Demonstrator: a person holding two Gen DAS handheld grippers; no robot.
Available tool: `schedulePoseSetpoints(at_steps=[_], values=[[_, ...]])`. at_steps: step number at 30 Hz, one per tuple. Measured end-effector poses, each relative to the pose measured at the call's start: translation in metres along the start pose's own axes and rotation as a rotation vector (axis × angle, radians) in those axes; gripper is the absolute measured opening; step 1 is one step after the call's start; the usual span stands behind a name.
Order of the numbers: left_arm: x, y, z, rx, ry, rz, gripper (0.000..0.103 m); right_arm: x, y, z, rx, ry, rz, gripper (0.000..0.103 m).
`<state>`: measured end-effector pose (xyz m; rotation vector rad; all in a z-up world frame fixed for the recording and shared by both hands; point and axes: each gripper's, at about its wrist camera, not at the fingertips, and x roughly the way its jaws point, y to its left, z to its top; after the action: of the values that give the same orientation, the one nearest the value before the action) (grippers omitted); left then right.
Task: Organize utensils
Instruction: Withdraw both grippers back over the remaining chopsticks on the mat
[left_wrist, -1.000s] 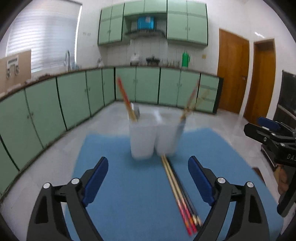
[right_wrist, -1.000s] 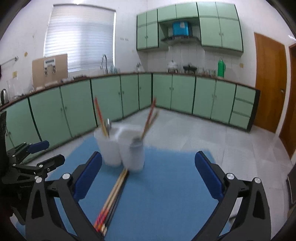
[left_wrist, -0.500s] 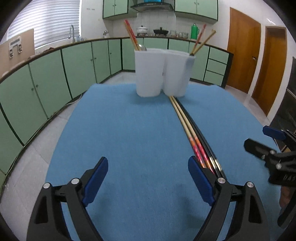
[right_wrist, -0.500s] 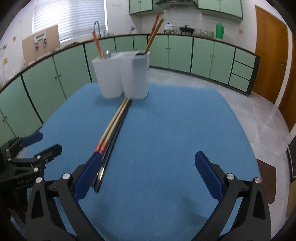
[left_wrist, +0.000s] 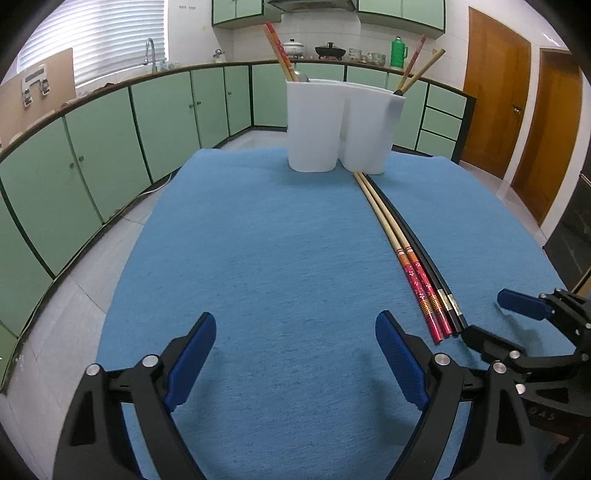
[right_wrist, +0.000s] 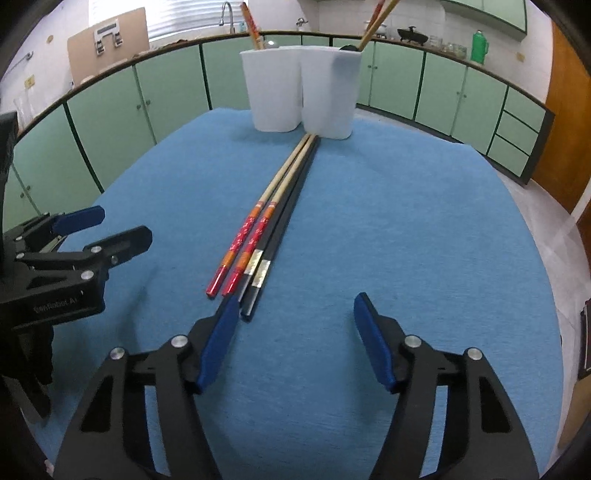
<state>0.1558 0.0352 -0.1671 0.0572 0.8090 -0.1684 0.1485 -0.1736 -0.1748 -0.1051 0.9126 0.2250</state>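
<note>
**Both grippers drop low over the mat, chopsticks still waiting**

The blue felt-like mat (left_wrist: 280, 258) fills both views, its nap fine and matte over a rounded table. Half a second ago the grippers sat further back; a second ago they were high, with the kitchen cabinets dominating. Now both hover low near the mat's near edge, so a pick looks imminent.

At the far end stands the white twin-compartment holder (left_wrist: 341, 125), smooth plastic, with red-topped and bamboo chopsticks leaning out of it.

Running from its base lie four loose chopsticks side by side: a bamboo pair with red patterned ends (right_wrist: 255, 229) and a slim glossy black pair (right_wrist: 275, 236).

The left gripper (left_wrist: 295, 358) is spread wide and empty. The right gripper (right_wrist: 293, 338) is likewise wide and empty, its left pad just beside the chopsticks' near ends.
</note>
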Motion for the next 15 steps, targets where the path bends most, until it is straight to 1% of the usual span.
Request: schedulePoseSetpoints(at_steps=[4, 6, 8, 12, 14, 15], values=[[0.0, 0.001, -0.001, -0.006, -0.001, -0.004, 0.086, 0.003, -0.001, -0.001, -0.001, 0.018, -0.016, 0.06], [0.0, 0.002, -0.001, -0.009, -0.001, -0.004, 0.086, 0.002, -0.005, -0.001, 0.012, 0.021, -0.046, 0.06], [0.0, 0.003, -0.001, -0.01, -0.002, -0.006, 0.086, 0.001, -0.012, -0.001, 0.034, 0.025, -0.057, 0.06], [0.0, 0.002, -0.001, -0.006, -0.004, -0.007, 0.086, -0.005, -0.02, 0.0, 0.063, 0.012, -0.028, 0.059], [0.0, 0.001, -0.001, -0.002, -0.005, -0.006, 0.086, -0.006, -0.017, 0.0, 0.063, 0.005, 0.001, 0.055], [-0.001, 0.0, -0.001, -0.001, -0.007, -0.007, 0.086, -0.005, -0.016, 0.0, 0.06, 0.005, 0.004, 0.051]])
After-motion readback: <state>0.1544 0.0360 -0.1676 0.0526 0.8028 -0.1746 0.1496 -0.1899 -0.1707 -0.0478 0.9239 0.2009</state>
